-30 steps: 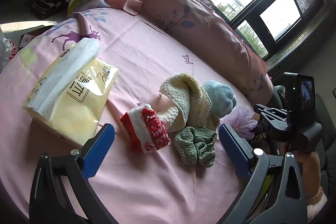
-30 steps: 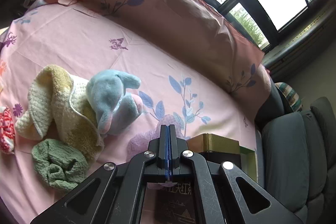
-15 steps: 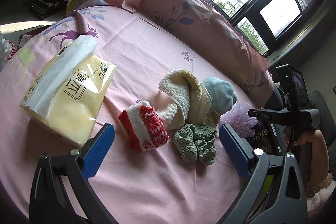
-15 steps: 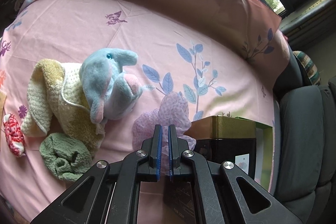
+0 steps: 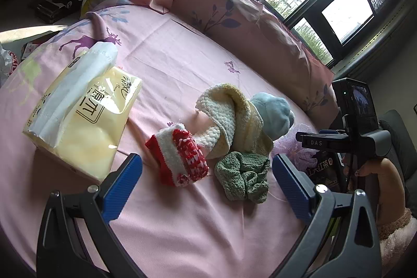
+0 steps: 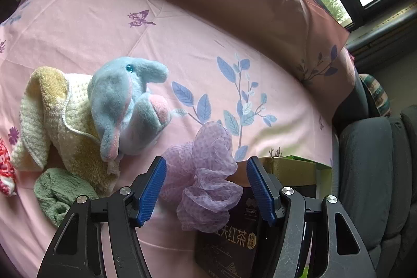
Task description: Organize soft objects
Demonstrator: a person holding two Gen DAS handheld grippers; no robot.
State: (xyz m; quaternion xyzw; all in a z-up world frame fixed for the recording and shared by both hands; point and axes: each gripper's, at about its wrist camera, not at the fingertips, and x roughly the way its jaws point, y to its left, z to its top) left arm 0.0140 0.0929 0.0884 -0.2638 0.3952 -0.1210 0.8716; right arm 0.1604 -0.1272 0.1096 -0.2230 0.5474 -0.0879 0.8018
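Soft things lay heaped on a pink bedsheet [image 5: 182,56] as the right gripper [image 6: 206,186] hung over a lilac mesh scrunchie [image 6: 206,173], its blue jaws opening and standing either side of the ruffle without pressing on it; the scrunchie rested partly on the sheet and partly against a dark tea box [image 6: 229,244] at the bed's edge; just beside it sat a blue plush elephant [image 6: 125,100], leaning on a cream-yellow towel [image 6: 52,116], with a green cloth [image 5: 242,176] and a red-and-white knit [image 5: 179,155] close by; the left gripper [image 5: 206,184] waited wide open and empty above the knit and the green cloth, a tissue pack [image 5: 80,116] to its left; the step in hand appeared to be the pick-up of the scrunchie; the next move would likely call for lowering the jaws around the ruffle, closing gently on the flimsy mesh, and lifting it clear of the box.
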